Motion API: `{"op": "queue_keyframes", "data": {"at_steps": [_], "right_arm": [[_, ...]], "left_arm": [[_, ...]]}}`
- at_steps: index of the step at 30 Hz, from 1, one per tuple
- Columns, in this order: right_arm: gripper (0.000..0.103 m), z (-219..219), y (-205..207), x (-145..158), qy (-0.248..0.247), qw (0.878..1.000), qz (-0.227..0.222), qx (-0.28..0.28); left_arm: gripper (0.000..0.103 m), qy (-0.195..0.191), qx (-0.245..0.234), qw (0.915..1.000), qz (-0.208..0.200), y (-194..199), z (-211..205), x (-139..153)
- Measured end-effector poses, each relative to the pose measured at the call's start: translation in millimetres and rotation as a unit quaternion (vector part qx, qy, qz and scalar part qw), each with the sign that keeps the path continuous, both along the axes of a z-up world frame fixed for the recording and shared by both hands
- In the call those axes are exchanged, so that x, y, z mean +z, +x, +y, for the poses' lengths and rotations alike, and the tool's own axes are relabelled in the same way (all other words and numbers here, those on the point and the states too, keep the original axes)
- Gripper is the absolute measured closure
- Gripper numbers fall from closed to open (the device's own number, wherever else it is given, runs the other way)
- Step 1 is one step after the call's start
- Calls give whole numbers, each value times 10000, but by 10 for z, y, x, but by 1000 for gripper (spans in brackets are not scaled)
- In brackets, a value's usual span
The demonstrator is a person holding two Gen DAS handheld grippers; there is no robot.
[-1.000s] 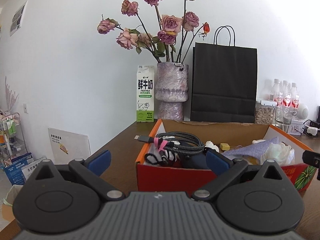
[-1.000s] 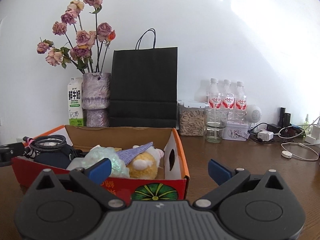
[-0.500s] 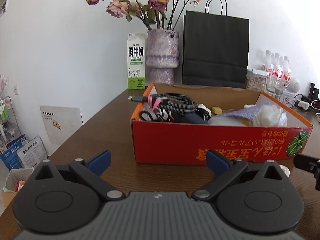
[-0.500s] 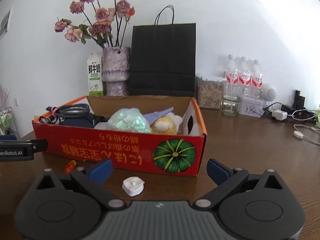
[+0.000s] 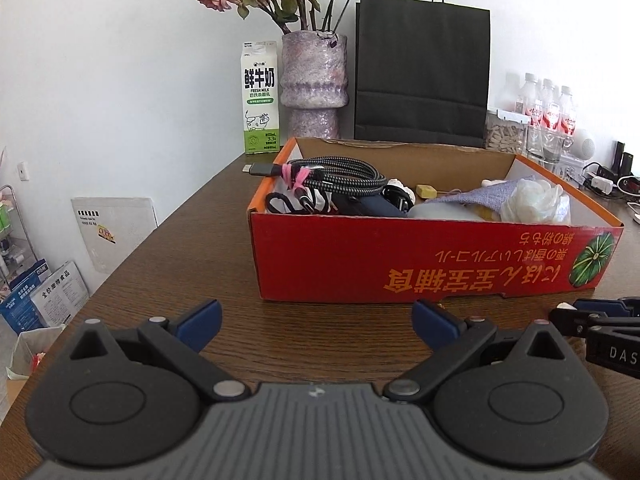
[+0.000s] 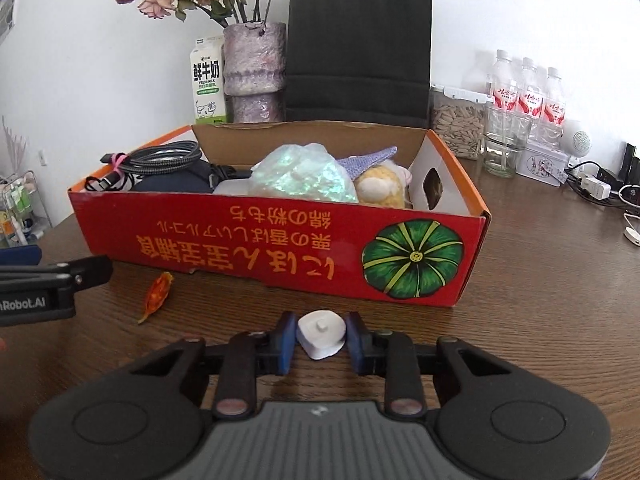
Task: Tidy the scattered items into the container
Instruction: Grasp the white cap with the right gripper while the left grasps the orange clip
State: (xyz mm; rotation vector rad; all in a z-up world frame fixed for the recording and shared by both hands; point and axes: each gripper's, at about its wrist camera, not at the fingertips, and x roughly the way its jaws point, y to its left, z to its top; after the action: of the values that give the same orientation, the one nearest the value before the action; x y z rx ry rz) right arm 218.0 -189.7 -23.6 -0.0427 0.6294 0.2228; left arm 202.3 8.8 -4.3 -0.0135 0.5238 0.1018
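Two claws worked in front of the red cardboard box (image 6: 280, 240) on the brown worktop (image 6: 540, 280). The right claw (image 6: 320, 338) was closing its jaws around a small white cap-like piece (image 6: 321, 334) that lay on the worktop just before the box's front wall; the blue pads (image 6: 285, 340) stood at its two sides, and whether they already pressed on it could not be told. An orange dried bit (image 6: 156, 296) lay on the worktop to the left of the white piece, near the box. The left claw (image 5: 316, 320) hung with its jaws wide and nothing between them, short of the box's left front corner. Inside the box lay a coiled braided cable (image 5: 340, 178), a dark blue pouch (image 6: 172, 180), an iridescent bag (image 6: 304, 178) and a yellow plush toy (image 6: 380, 188).
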Motion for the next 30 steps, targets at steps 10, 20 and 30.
{"op": "queue_keyframes", "data": {"at_steps": [10, 20, 30], "right_arm": [[77, -120, -29, 58, 145, 9993, -265, -202], [77, -346, -1, 68, 205, 9979, -366, -495], [77, -306, -86, 96, 142, 9977, -571, -344]], "left_arm": [[0, -4, -192, 9998, 3, 7, -38, -1], [8, 162, -606, 9974, 341, 189, -443, -51], [89, -49, -693, 9961, 547, 232, -507, -105]]}}
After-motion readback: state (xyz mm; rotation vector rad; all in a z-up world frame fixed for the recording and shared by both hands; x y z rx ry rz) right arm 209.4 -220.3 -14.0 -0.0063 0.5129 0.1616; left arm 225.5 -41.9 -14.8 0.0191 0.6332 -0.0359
